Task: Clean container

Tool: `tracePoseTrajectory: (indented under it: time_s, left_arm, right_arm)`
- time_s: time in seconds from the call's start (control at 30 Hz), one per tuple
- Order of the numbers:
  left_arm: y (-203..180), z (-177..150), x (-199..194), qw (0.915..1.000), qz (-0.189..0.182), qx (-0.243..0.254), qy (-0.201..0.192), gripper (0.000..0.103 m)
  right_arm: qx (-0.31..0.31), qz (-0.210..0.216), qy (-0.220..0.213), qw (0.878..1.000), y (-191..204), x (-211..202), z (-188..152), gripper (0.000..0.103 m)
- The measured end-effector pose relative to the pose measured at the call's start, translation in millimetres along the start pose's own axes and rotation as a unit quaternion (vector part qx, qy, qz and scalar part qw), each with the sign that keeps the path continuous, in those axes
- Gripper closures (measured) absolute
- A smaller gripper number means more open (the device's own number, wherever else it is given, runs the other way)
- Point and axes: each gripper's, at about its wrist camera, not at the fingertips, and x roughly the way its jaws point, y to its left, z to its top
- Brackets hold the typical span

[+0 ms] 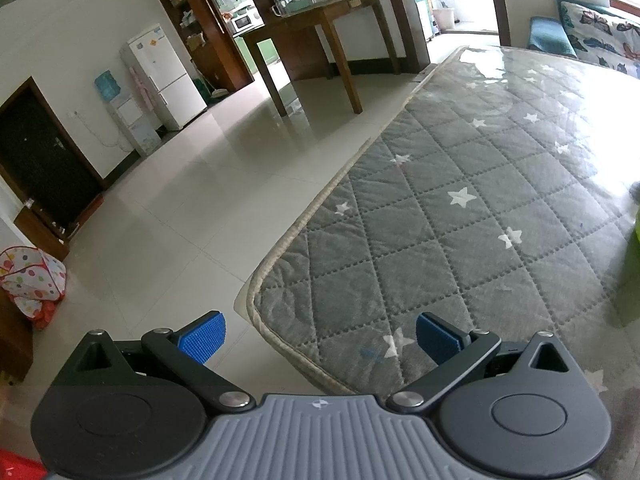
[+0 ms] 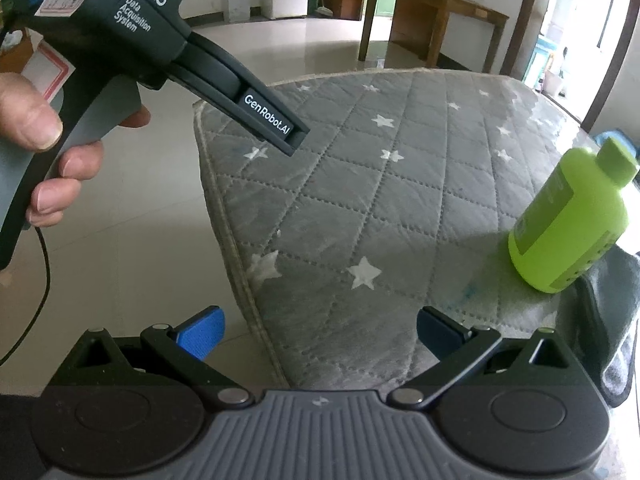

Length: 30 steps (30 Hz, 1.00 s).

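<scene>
A lime-green bottle (image 2: 568, 224) with a green cap stands on the grey star-quilted table cover (image 2: 400, 208) at the right; a sliver of it shows at the right edge of the left wrist view (image 1: 632, 272). A dark grey cloth (image 2: 612, 320) lies just in front of the bottle. My right gripper (image 2: 320, 334) is open and empty above the table's near corner, left of the bottle. My left gripper (image 1: 320, 338) is open and empty above the table's near edge. The left gripper's body (image 2: 168, 40), held by a hand, shows at the upper left of the right wrist view.
The table cover (image 1: 480, 200) stretches far right. Beyond it are tiled floor (image 1: 200, 200), a wooden table (image 1: 316, 20) with glassware, a white fridge (image 1: 164, 76), a water dispenser (image 1: 124, 116) and a spotted fabric bin (image 1: 32, 276). A butterfly-print cushion (image 1: 600, 36) lies at the far end.
</scene>
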Motion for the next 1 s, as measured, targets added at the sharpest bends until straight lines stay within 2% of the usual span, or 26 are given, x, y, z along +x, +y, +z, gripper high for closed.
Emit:
tracePoseTrajectory:
  time_s: [1.0]
  left_arm:
    - [-10.9, -1.1, 4.5, 0.9997, -0.015, -0.005, -0.021, 0.000]
  right_arm:
    - [0.013, -0.034, 0.000, 0.999, 2.0, 14.7, 1.0, 0.000]
